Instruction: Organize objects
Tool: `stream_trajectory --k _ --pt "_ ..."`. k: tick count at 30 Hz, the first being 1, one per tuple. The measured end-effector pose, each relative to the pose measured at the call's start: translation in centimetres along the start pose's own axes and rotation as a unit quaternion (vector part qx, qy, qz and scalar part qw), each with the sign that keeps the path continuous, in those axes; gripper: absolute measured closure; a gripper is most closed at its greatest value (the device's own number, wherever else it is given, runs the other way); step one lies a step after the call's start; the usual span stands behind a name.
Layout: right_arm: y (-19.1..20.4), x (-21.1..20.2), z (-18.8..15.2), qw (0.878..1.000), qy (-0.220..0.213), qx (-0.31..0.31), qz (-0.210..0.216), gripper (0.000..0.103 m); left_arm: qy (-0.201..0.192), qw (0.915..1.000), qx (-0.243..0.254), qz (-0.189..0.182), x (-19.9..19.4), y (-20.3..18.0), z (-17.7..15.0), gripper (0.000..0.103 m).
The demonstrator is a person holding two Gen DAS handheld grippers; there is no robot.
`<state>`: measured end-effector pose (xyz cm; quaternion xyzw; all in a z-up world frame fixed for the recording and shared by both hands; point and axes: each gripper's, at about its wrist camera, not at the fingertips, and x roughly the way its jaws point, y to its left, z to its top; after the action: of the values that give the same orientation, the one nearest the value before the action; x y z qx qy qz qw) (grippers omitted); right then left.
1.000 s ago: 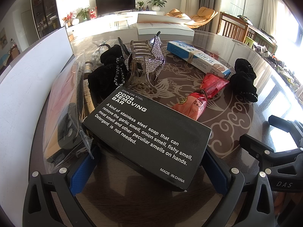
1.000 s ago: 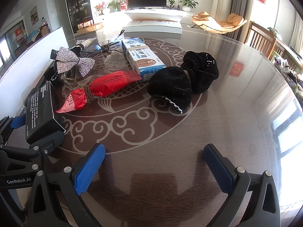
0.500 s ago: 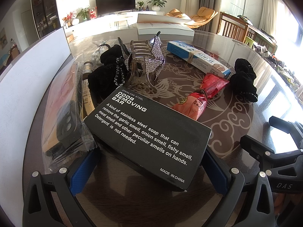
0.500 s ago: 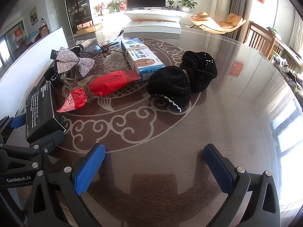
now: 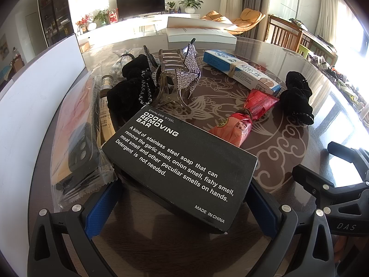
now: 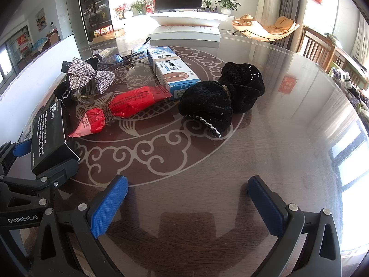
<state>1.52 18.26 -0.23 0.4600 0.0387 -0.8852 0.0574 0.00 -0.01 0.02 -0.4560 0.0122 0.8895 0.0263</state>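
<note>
My left gripper (image 5: pixel 182 204) is shut on a black box (image 5: pixel 180 164) printed "Odor Removing Bar", holding it by its near end; the box also shows at the left of the right wrist view (image 6: pixel 49 133). My right gripper (image 6: pixel 186 198) is open and empty over bare table. Beyond it lie a red snack packet (image 6: pixel 122 110), a black velvet scrunchie pair (image 6: pixel 221 97), a blue-white ointment box (image 6: pixel 173 71) and a rhinestone bow hair claw (image 6: pixel 88 76). The claw (image 5: pixel 175 76) stands just behind the black box.
A clear bag with a dark device (image 5: pixel 78 133) lies left of the box, touching it, beside a white board (image 5: pixel 30 92). A black scrunchie (image 5: pixel 131 87) and a small bottle (image 5: pixel 106 101) sit behind. White boxes (image 6: pixel 184 30) stand at the round glass table's (image 6: pixel 288 138) far edge.
The clear bag at the left has slid a little nearer and rightward against the black box. Both grippers have stayed nearly still.
</note>
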Motion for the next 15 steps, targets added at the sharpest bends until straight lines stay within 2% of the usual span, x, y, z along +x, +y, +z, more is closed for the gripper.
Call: stream_trajectory --k 15 --pt "0.13 -0.07 -0.09 1.000 -0.002 -0.001 0.001 0.000 0.000 1.0000 0.000 0.000 0.00 0.00 0.00 0.000"
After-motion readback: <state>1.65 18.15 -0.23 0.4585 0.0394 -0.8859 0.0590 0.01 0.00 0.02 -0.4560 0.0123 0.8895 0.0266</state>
